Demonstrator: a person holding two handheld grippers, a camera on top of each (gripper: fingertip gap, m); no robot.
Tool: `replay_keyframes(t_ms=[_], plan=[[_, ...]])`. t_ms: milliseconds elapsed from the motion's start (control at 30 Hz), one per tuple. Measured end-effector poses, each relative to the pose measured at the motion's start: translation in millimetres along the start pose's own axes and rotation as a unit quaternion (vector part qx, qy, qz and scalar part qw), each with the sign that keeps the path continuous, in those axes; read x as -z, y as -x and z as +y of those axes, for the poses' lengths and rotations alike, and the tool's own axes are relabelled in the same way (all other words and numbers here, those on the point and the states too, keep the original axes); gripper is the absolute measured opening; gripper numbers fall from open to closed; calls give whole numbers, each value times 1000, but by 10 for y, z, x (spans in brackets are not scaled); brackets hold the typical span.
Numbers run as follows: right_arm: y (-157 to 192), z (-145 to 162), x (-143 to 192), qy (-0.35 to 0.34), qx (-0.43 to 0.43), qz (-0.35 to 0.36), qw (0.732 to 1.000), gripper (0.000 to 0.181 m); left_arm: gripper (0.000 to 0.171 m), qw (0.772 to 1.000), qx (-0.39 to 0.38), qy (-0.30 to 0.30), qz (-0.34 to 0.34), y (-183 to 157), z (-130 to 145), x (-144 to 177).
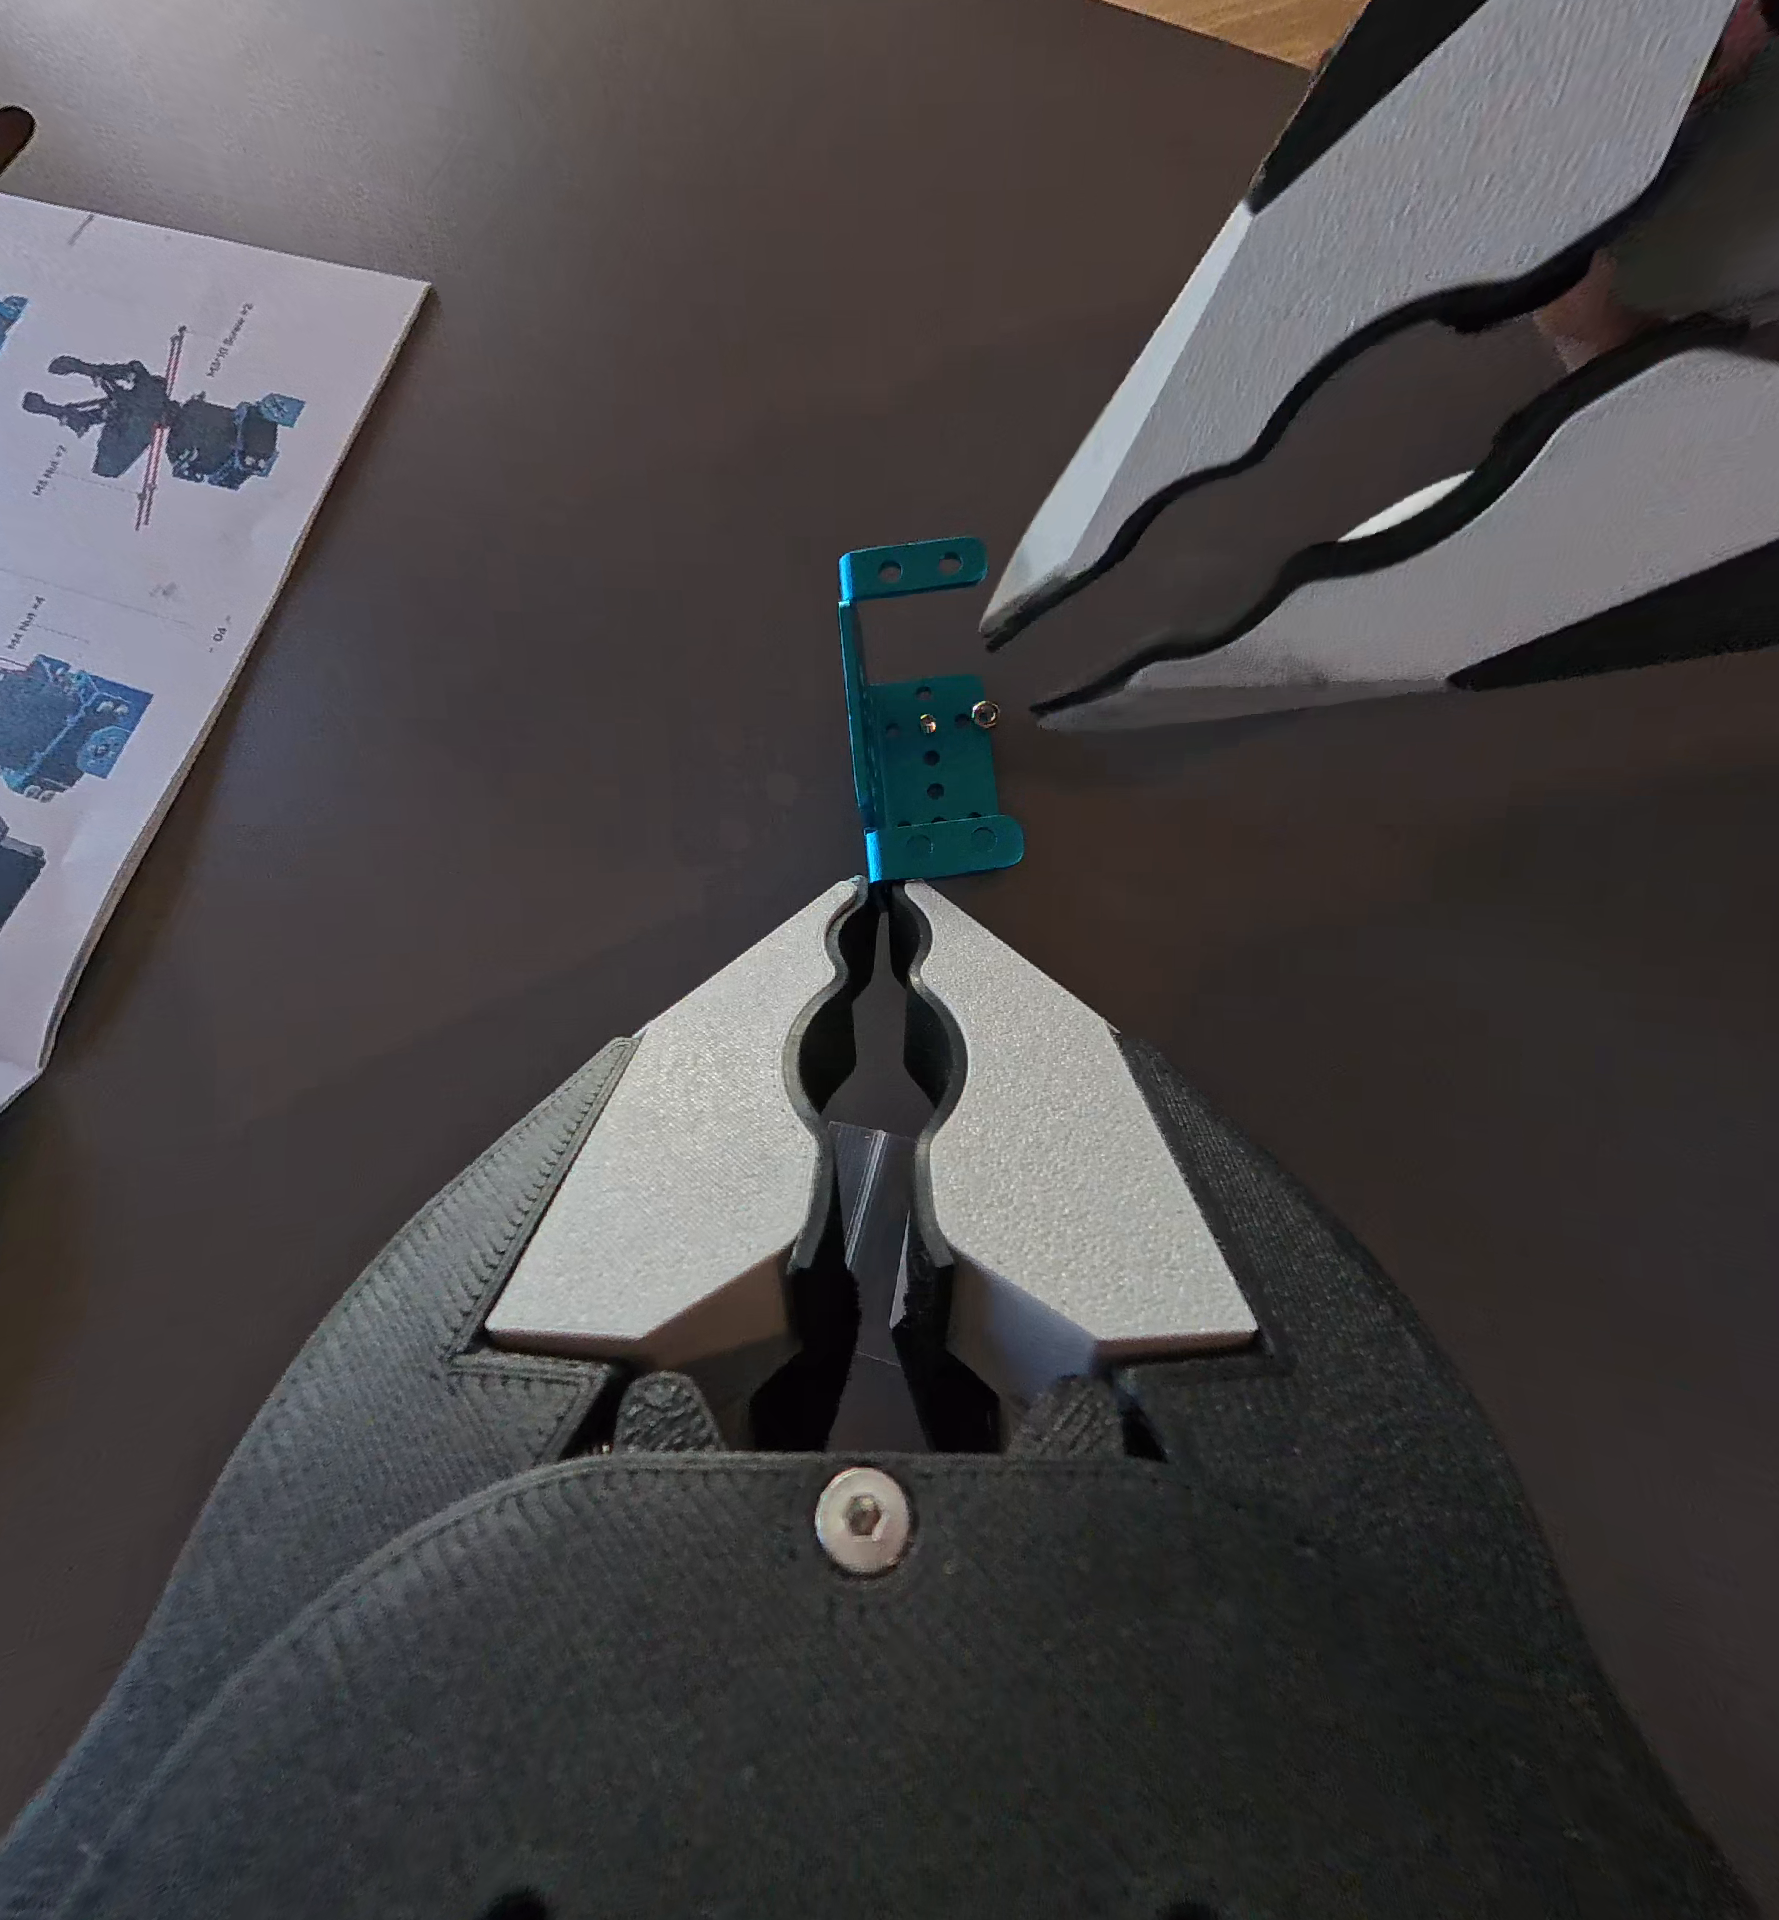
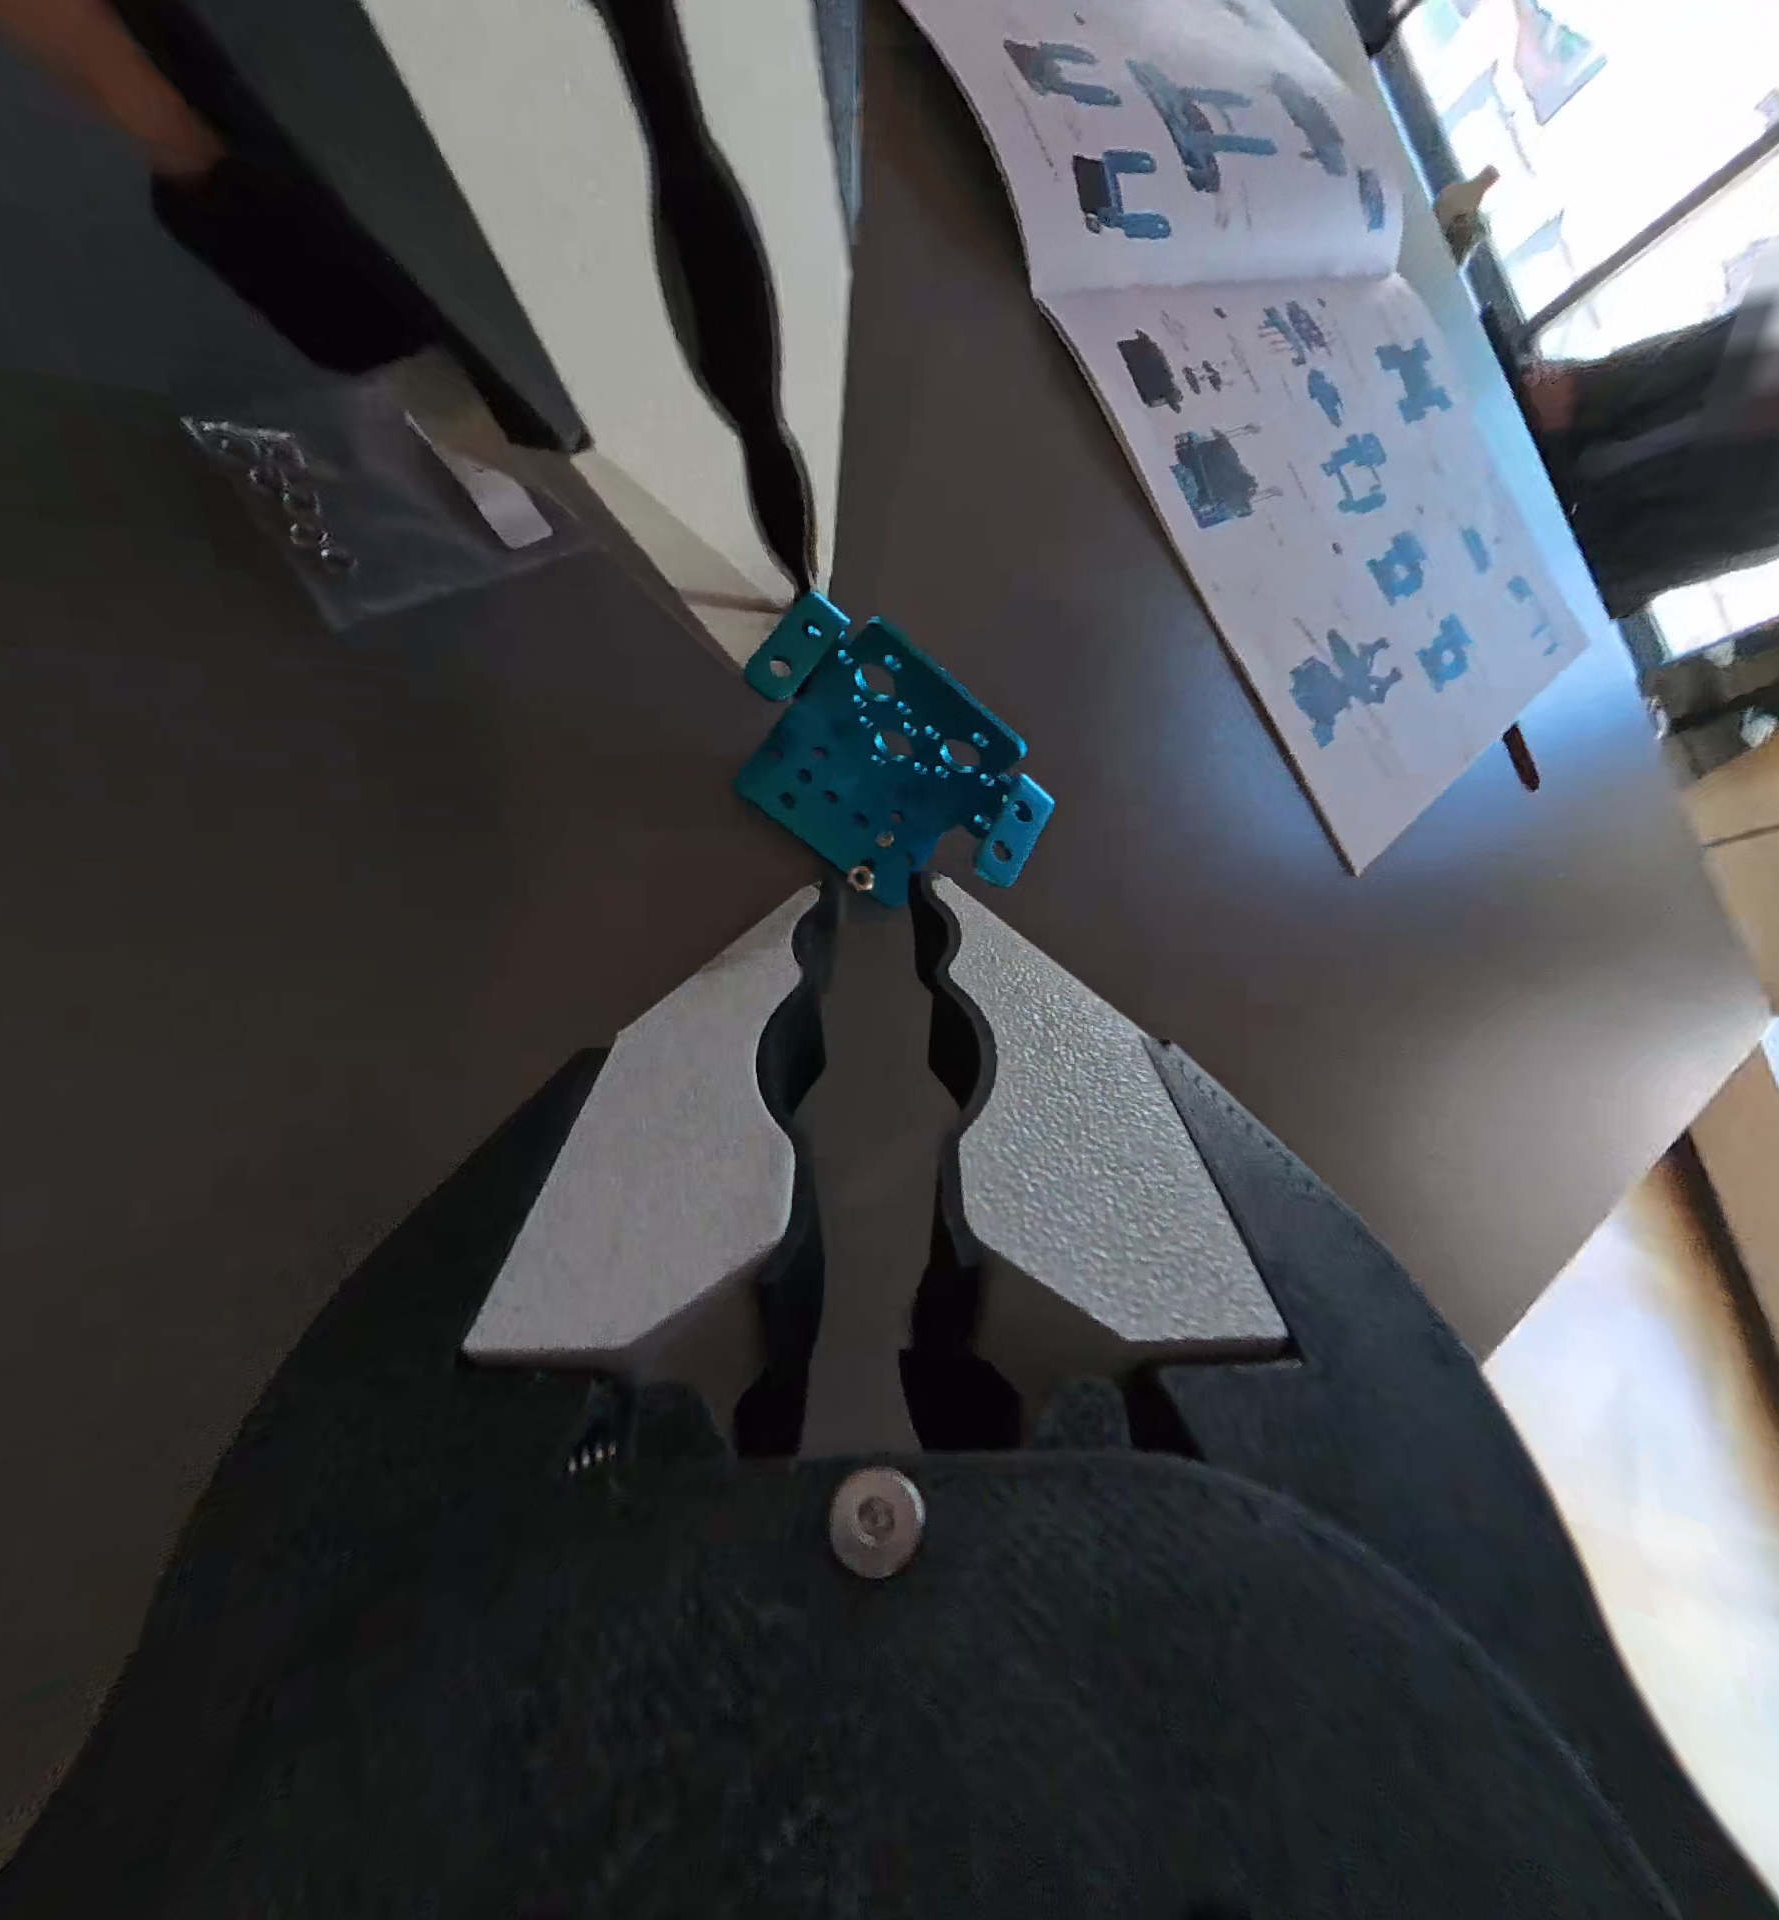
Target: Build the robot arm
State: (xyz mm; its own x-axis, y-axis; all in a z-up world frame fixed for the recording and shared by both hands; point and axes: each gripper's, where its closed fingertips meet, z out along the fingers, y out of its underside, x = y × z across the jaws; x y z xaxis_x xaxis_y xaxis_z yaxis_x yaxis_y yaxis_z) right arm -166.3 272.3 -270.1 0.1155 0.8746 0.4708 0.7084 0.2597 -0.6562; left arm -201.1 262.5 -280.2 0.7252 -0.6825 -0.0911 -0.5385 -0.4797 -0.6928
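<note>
My left jaws are pinched on a blue bracket; my right jaws stand slightly parted just beside it.

Left gripper (image 1: 880,888) clamps the near edge of the blue metal bracket (image 1: 921,717), holding it clear above the dark brown table (image 1: 552,520). Right gripper (image 1: 1010,670) points in from the right, its tips gapped and level with a small nut (image 1: 986,713) seated on the bracket's perforated plate; whether they touch it I cannot tell. An open instruction booklet (image 1: 116,540) lies flat on the table to the left, well apart. A clear plastic bag (image 2: 376,509) lies behind the left gripper in the right wrist view. Bracket is thin anodised sheet, folded, with end tabs and many round holes. Fingers (image 1: 698,1143) are grey, grainy, wavy-edged with black pads, in ribbed black printed mounts.
</note>
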Motion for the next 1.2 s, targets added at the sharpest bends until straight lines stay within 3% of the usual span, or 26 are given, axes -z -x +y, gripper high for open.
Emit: replay_keyframes(t_ms=[367, 1200], plan=[[60, 33, -94, -12, -57, -51, 997, 13, 1, 1000, -1, 0, 1, -2, -1, -1], [39, 13, -92, -31, -113, -66, 991, 6, 1, 1000, -10, 1, -3, -11, -4, 3]])
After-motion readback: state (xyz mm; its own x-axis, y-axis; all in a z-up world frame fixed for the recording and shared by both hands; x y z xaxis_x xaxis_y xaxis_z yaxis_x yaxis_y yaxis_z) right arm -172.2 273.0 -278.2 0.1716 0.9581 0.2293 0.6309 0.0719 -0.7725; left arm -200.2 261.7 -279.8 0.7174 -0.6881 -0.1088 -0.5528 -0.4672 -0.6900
